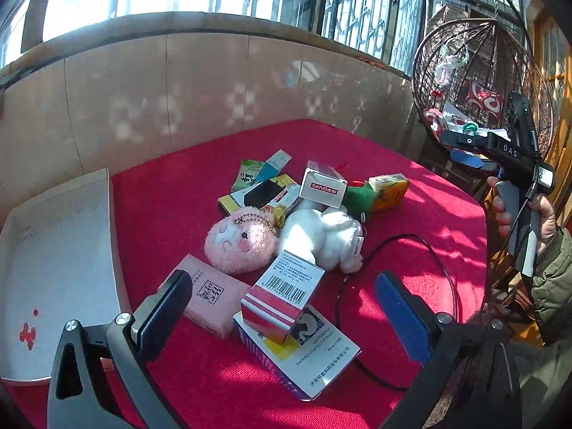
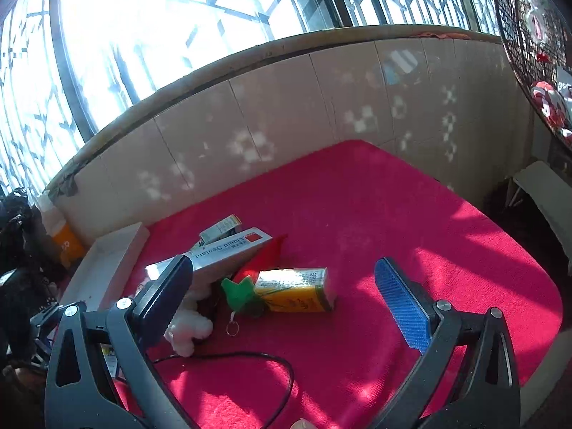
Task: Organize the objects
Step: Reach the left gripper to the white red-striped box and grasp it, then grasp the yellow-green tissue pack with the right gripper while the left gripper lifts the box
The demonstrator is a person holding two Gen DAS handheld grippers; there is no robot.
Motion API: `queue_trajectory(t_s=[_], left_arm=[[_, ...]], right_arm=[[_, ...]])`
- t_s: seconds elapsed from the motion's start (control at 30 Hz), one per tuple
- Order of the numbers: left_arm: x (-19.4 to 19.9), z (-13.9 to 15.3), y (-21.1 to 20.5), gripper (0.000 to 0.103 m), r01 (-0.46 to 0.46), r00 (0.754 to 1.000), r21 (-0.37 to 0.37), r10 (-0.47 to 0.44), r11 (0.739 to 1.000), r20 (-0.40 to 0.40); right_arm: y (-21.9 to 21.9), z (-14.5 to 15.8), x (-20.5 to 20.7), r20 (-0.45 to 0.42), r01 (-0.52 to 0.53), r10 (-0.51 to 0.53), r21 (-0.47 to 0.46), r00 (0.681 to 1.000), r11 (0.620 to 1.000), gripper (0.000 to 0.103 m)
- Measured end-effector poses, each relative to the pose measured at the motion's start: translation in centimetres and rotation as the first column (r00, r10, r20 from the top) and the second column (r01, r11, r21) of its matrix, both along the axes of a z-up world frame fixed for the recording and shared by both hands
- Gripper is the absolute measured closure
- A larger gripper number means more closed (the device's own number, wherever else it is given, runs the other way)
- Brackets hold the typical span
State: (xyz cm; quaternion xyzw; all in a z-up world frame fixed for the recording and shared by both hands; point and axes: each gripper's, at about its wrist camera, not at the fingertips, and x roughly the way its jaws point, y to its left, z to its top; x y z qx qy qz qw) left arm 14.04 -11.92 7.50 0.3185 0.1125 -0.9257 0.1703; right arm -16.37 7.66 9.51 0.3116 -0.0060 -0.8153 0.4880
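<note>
A jumble of small cartons and soft toys lies heaped on the red worktop [image 1: 411,214], and just beside the heap stands an empty white tray [image 1: 64,250], probably the place the things are meant to go. The left gripper [image 1: 282,307] hangs low over the near edge of the heap with its jaws wide apart and nothing in them; the red-striped box [image 1: 282,296] leans on a flat white carton [image 1: 304,354] right between them, so it looks the likeliest first pick. A pink box [image 1: 211,296] lies beside the near jaw, toward the tray, with the pink plush [image 1: 241,241] and white plush [image 1: 321,236] beyond. The right gripper [image 2: 286,296] is held back from the heap, jaws also apart and empty, an orange carton [image 2: 296,289] lying ahead between them but not reached.
</note>
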Motion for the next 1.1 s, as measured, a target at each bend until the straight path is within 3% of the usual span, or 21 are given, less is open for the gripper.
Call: queue_trajectory(t_s=[0.07,0.17,0.23,0.3,0.33,0.47,0.53,0.6,0.7,0.77,0.93,1.0,1.07,1.1], left_arm=[[-0.8,-0.8,-0.4,0.002,0.013,0.999,0.009,-0.013,1.000,0.030],[-1.5,-1.9,-0.6,0.018,0.030,0.998,0.036,-0.032,0.999,0.050],[-1.8,-2.4,-0.5,0.051,0.047,0.996,0.043,-0.050,0.998,0.073],[-1.9,-2.7,-0.5,0.068,0.040,0.995,0.044,-0.044,0.998,0.084],[-1.7,-2.7,-0.5,0.071,0.040,0.996,0.056,-0.044,0.998,0.072],[-0.9,-2.3,-0.2,0.071,0.037,0.999,0.064,-0.040,0.997,0.035],[-0.7,-2.2,-0.2,0.071,0.031,0.999,0.073,-0.033,0.997,0.024],[-0.4,-2.1,-0.3,0.071,0.022,1.000,0.085,-0.024,0.996,0.014],[0.0,-2.0,-0.7,0.071,-0.001,1.000,0.109,0.003,0.994,-0.012],[0.2,-1.8,-0.8,0.071,-0.012,1.000,0.118,0.016,0.993,-0.027],[0.5,-1.3,-0.3,0.071,-0.015,0.999,0.111,0.020,0.994,-0.043],[0.6,-1.2,-0.2,0.071,-0.016,0.998,0.116,0.023,0.993,-0.052],[0.7,-1.1,-0.2,0.071,-0.018,0.998,0.119,0.025,0.993,-0.061],[0.7,-1.0,-0.2,0.071,-0.018,0.998,0.118,0.026,0.993,-0.064]], right_arm=[[-0.3,-0.6,-0.5,0.015,0.000,-0.001,0.016,1.000,1.000,0.000],[-1.0,-1.9,-1.5,0.062,-0.008,0.005,0.037,0.998,0.999,0.000],[-2.1,-3.0,-2.1,0.084,-0.021,0.015,0.069,0.996,0.997,0.000],[-3.5,-4.0,-2.5,0.093,-0.033,0.023,0.107,0.995,0.994,0.000],[-4.2,-4.4,-2.7,0.095,-0.035,0.024,0.120,0.995,0.992,0.000],[-5.6,-4.9,-3.6,0.070,-0.024,0.017,0.100,0.997,0.995,0.000],[-6.2,-4.3,-4.2,0.024,-0.113,0.111,0.083,0.994,0.990,0.000],[-7.4,-4.3,-4.5,0.006,-0.254,0.256,0.155,0.967,0.955,0.000],[-8.8,-5.0,-3.9,-0.058,-0.374,0.409,0.305,0.911,0.876,0.000],[-9.4,-5.6,-3.5,-0.099,-0.384,0.448,0.374,0.889,0.844,0.000],[-10.8,-7.2,-2.6,-0.107,-0.427,0.526,0.459,0.844,0.779,0.002],[-11.1,-7.9,-2.0,-0.110,-0.431,0.548,0.500,0.829,0.751,0.010],[-11.0,-8.5,-1.6,-0.103,-0.432,0.561,0.529,0.822,0.730,0.035],[-10.8,-8.7,-1.4,-0.093,-0.438,0.565,0.533,0.820,0.724,0.041]])
